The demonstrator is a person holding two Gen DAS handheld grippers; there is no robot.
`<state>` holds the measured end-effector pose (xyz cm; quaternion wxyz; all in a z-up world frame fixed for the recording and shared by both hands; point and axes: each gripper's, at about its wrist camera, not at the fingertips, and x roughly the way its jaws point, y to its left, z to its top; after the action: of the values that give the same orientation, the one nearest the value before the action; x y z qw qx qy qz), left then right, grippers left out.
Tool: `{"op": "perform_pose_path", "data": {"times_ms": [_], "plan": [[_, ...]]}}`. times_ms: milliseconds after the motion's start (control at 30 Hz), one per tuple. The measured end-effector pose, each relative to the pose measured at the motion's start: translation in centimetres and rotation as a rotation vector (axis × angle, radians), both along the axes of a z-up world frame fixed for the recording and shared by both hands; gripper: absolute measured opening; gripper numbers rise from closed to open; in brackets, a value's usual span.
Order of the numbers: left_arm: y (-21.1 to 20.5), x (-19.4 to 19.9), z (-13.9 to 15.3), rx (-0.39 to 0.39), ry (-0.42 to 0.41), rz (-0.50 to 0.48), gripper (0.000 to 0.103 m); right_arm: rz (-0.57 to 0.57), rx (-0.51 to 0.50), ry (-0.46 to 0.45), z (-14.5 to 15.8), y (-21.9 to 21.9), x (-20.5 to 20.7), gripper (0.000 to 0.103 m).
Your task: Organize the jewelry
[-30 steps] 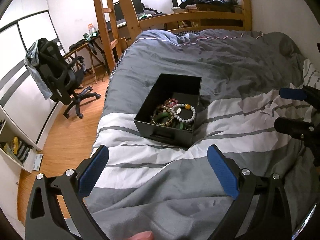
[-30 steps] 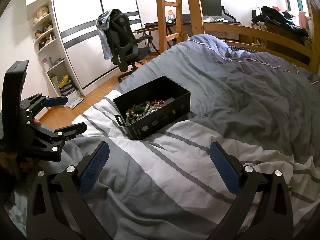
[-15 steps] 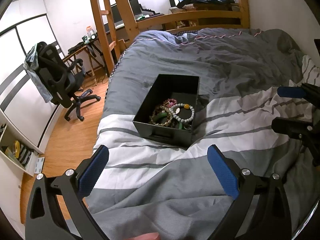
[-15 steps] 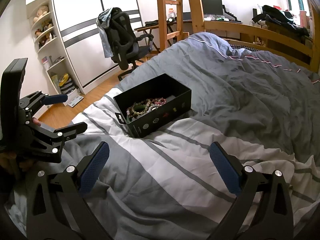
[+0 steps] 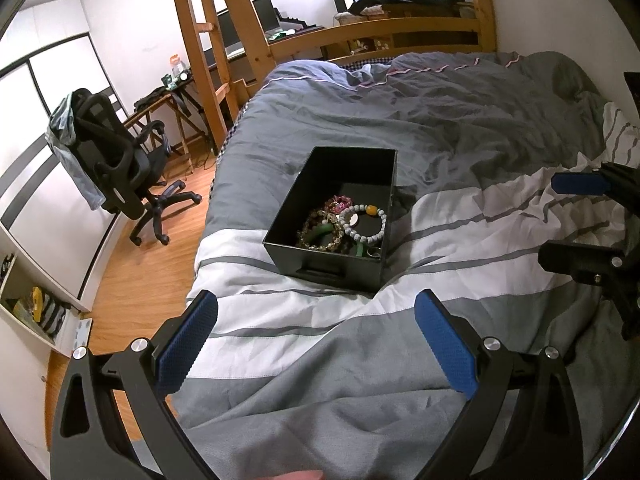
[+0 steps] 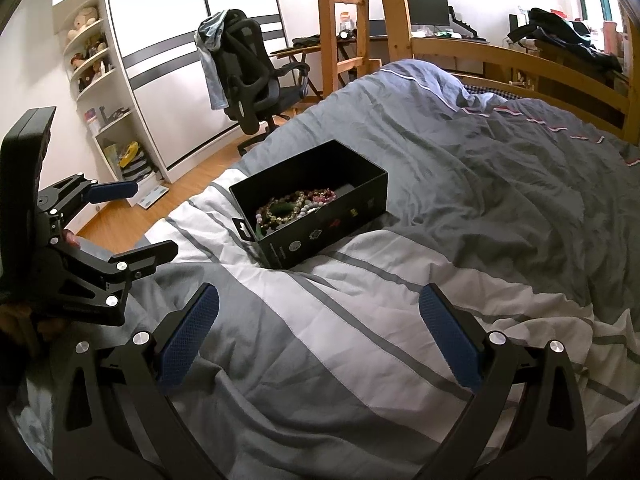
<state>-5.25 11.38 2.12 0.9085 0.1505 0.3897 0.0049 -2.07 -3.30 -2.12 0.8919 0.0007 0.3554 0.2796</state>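
Left gripper [image 5: 316,320] held over the striped grey and white duvet [image 5: 460,128], blue pads spread wide, nothing between them. Ahead of it, black box [image 5: 325,267] sits on the duvet, lid off. Inside, at the near end: tangle of bead bracelets [image 5: 340,226], among them a white-beaded one with an amber bead, a pink one, a green one. Far end of the box bare. Right gripper [image 5: 576,220] at the right edge, fingers apart, well clear of the box. Office chair [image 5: 116,168] on the wood floor to the left, ladder [image 5: 204,48] beyond.
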Motion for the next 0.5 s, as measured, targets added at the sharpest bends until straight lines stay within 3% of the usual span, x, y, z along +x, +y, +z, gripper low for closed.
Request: {"op": "perform_pose_path", "data": {"times_ms": [500], "plan": [[0.02,0.02,0.11,0.0,-0.005,0.003,0.097,-0.004,0.003,0.009,0.13,-0.14,0.13,0.099]]}}
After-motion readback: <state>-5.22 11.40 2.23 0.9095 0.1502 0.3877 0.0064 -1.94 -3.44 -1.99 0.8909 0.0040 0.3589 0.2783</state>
